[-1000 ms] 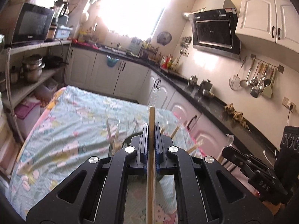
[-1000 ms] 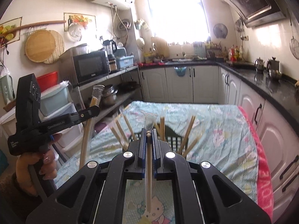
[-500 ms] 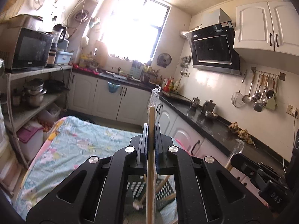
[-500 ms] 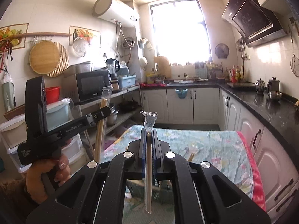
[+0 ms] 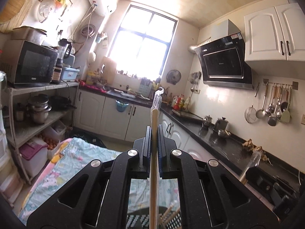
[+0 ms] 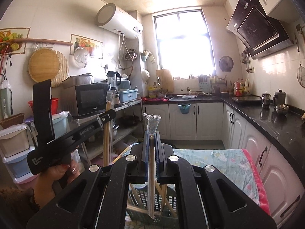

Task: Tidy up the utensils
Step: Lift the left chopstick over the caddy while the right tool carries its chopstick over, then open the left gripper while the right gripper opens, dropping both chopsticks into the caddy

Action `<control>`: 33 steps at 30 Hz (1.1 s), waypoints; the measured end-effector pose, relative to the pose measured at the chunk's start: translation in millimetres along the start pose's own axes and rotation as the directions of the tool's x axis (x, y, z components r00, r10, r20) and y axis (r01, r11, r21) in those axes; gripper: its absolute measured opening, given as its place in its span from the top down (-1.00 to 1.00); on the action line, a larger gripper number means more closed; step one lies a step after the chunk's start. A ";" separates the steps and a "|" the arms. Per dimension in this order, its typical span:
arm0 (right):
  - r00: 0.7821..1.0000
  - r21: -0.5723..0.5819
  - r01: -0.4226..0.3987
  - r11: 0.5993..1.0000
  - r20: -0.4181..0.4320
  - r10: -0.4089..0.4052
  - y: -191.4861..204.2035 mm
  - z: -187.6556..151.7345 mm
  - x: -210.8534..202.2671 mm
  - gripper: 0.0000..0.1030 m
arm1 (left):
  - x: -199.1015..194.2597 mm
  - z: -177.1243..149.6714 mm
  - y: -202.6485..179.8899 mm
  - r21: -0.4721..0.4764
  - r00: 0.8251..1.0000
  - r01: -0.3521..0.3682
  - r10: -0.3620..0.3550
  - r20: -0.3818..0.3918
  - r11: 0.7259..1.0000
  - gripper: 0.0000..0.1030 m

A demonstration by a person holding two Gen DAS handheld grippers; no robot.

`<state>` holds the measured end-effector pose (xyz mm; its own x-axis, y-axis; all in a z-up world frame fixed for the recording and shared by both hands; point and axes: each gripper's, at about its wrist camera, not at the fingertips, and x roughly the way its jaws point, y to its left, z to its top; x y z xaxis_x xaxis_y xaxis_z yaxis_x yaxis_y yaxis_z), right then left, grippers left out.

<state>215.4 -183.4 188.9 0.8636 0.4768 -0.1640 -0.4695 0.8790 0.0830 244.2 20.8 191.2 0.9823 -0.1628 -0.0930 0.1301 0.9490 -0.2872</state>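
Note:
My left gripper [image 5: 154,131] is shut on a pair of wooden chopsticks in a clear plastic sleeve [image 5: 154,118], held upright high above the table. My right gripper [image 6: 152,136] is shut on another sleeved pair of chopsticks [image 6: 151,171], also upright. The left gripper also shows in the right wrist view [image 6: 106,117] with its chopsticks [image 6: 107,139]. A dark slotted basket [image 6: 158,204] with several wrapped chopsticks lies on the table below both grippers; it also shows in the left wrist view [image 5: 137,220].
The table has a light blue cartoon cloth [image 5: 63,164] with a pink edge [image 6: 255,177]. A shelf rack with a microwave [image 5: 28,63] and pots stands left. White cabinets under a black counter [image 5: 219,145] run along the right wall.
Both grippers have risen and tilted upward with their chopsticks. The table and basket have dropped toward the bottom of both views.

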 end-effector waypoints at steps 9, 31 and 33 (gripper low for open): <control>1.000 -0.011 0.003 1.000 0.010 -0.002 -1.0 -10.9 21.0 0.89 | 21.5 -13.0 3.4 0.015 0.998 -0.046 0.045 0.051 0.999 0.95; 0.999 0.003 0.017 1.000 -0.030 -0.017 -10.2 -54.1 62.2 0.89 | 32.4 -51.1 2.4 0.090 0.996 -0.055 0.048 0.079 0.994 0.94; 0.999 0.008 0.021 1.000 -0.036 -0.020 -11.7 -57.2 65.2 0.89 | 33.3 -53.7 5.8 0.082 0.996 -0.053 0.047 0.076 0.995 0.94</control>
<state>266.7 -162.9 121.0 0.8658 0.4583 -0.2011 -0.4501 0.8887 0.0875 270.5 6.4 135.3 0.9947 -0.0973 -0.0336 0.0885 0.9753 -0.2023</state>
